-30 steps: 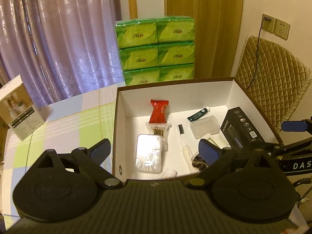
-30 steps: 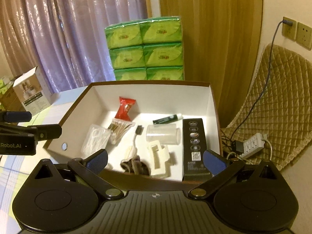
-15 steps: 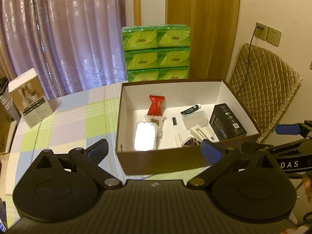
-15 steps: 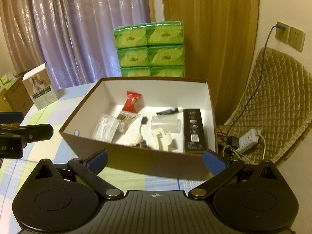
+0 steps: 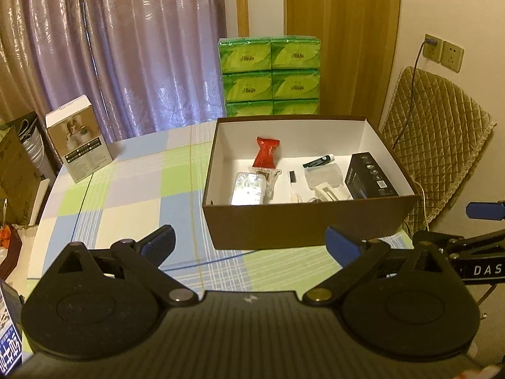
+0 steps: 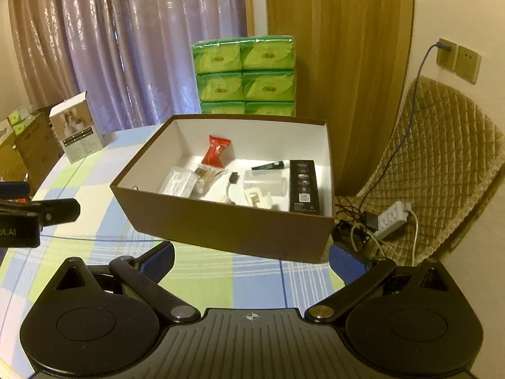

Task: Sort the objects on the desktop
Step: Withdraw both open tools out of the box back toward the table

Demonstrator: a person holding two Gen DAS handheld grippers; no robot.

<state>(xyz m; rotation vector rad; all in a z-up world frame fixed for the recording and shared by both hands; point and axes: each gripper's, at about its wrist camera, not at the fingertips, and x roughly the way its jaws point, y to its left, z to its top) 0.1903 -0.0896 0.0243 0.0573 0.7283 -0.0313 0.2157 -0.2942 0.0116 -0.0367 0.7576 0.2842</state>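
Green tissue packs [image 5: 270, 74] are standing behind the brown box [image 5: 309, 224], whose black carton [image 5: 367, 177] is lying lengthwise front-to-back, while both the left gripper [image 5: 249, 241] and right gripper [image 6: 251, 260] are gaping wide, empty.

Open brown cardboard box with white inside [image 5: 309, 224]: one, on the table
Red foil sachet [image 5: 266, 152]: one, in the box
Black rectangular carton [image 5: 367, 175]: one, in the box
Clear plastic case of cotton swabs [image 5: 248, 188]: one, in the box
Small dark green tube [image 5: 318, 160]: one, in the box
Green tissue packs [image 5: 270, 75]: six showing, stacked two wide and three high behind the box
White product box with a photo [image 5: 79, 147]: one, on the table
Black tongs with blue pads: two, left [image 5: 249, 244] and right [image 6: 251, 260]
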